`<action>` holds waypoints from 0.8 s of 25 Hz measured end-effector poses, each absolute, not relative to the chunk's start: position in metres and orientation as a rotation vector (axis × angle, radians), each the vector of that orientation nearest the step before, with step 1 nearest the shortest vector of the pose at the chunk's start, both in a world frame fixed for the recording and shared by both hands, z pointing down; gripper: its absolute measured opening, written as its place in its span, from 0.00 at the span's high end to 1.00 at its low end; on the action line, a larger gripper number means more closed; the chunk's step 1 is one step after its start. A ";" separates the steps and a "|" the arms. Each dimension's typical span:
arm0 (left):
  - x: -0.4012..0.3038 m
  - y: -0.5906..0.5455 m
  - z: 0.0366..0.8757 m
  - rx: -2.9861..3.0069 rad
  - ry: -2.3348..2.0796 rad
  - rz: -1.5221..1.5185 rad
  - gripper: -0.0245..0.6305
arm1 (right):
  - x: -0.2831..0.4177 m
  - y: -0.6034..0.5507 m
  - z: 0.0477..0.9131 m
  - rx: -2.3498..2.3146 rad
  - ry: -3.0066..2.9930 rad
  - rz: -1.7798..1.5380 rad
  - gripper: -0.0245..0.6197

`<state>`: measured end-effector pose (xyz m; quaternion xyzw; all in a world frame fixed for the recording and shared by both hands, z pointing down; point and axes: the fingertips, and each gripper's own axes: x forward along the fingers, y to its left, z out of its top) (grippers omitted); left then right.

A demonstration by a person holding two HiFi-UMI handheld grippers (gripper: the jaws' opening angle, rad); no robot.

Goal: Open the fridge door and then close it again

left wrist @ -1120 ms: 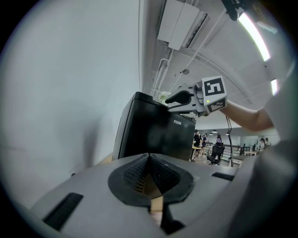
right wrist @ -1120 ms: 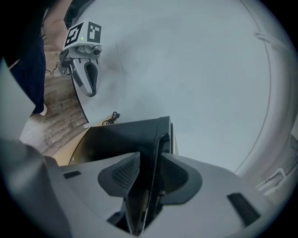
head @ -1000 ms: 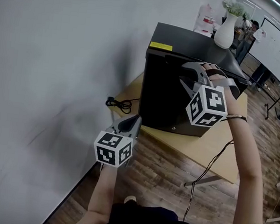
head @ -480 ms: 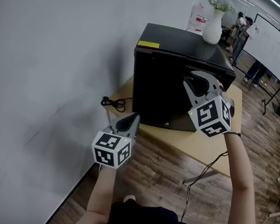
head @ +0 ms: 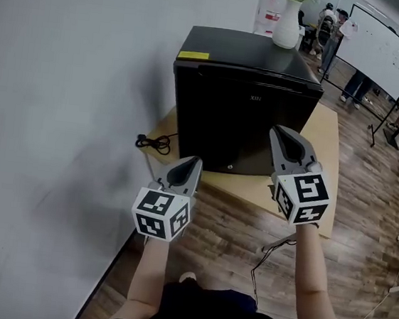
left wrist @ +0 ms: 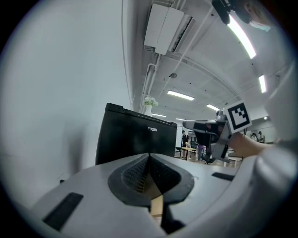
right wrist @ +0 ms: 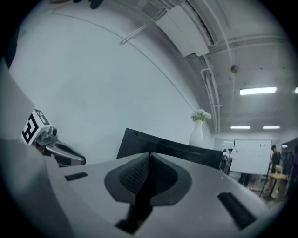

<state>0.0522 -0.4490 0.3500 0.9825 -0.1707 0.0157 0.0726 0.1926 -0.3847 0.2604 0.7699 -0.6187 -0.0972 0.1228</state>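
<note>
The black mini fridge (head: 242, 103) stands on a low wooden table (head: 323, 169) against the wall, with its door closed. Both grippers hover in front of it and touch nothing. My left gripper (head: 192, 163) is low at the left, shut, and holds nothing. My right gripper (head: 281, 132) hangs before the door's lower right, its jaws closing and met at the tips with nothing between them. In the left gripper view the shut left gripper (left wrist: 149, 155) points at the fridge (left wrist: 135, 142). The right gripper view shows the right gripper (right wrist: 150, 154) under the fridge's top edge (right wrist: 177, 148).
A white vase (head: 287, 26) with flowers stands on the fridge's back right corner. A black cable (head: 155, 141) lies coiled on the table by the grey wall. A whiteboard (head: 383, 51) and several people are far back on the right, above a wooden floor.
My right gripper came off the top of the fridge door, drew back toward me, rolled upright and closed its jaws. The left gripper has shifted only slightly.
</note>
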 end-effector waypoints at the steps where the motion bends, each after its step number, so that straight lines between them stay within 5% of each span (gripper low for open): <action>1: 0.052 -0.447 0.351 2.950 -0.513 0.044 0.95 | 0.192 -0.378 0.268 2.294 -1.828 -0.240 0.95; 20: 0.046 -0.435 0.397 2.916 -0.532 0.109 0.95 | 0.184 -0.320 0.371 2.678 -1.771 0.158 0.98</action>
